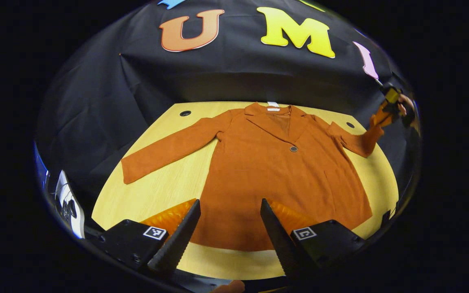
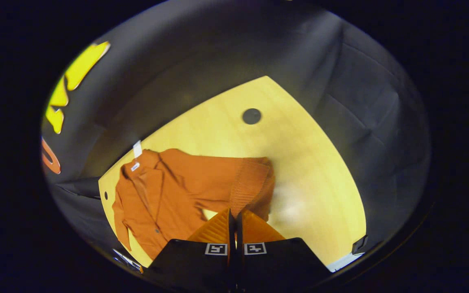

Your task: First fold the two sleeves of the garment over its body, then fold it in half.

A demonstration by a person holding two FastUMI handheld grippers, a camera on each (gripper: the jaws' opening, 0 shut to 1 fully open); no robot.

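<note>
A rust-orange coat (image 1: 275, 175) lies face up on the yellow table (image 1: 165, 187), collar at the far side and hem toward me. Its one sleeve (image 1: 169, 152) stretches out flat to the left. My left gripper (image 1: 230, 221) hangs open just above the hem, with nothing between its fingers. The other sleeve (image 1: 358, 140) rises off the table at the right, where my right gripper (image 1: 391, 106) holds its cuff, a hand behind it. In the right gripper view the right gripper (image 2: 234, 213) is shut on that sleeve (image 2: 250, 179), whose ribbed cuff is bunched just ahead of the fingers, the coat's body (image 2: 153, 199) off to the left.
Two round cable holes (image 1: 185, 113) (image 1: 350, 125) sit near the table's far corners, one also in the right gripper view (image 2: 251, 116). Black cloth wall surrounds the table. A white object (image 1: 69, 203) sits off the table's left edge. Bare tabletop (image 2: 307, 171) lies right of the cuff.
</note>
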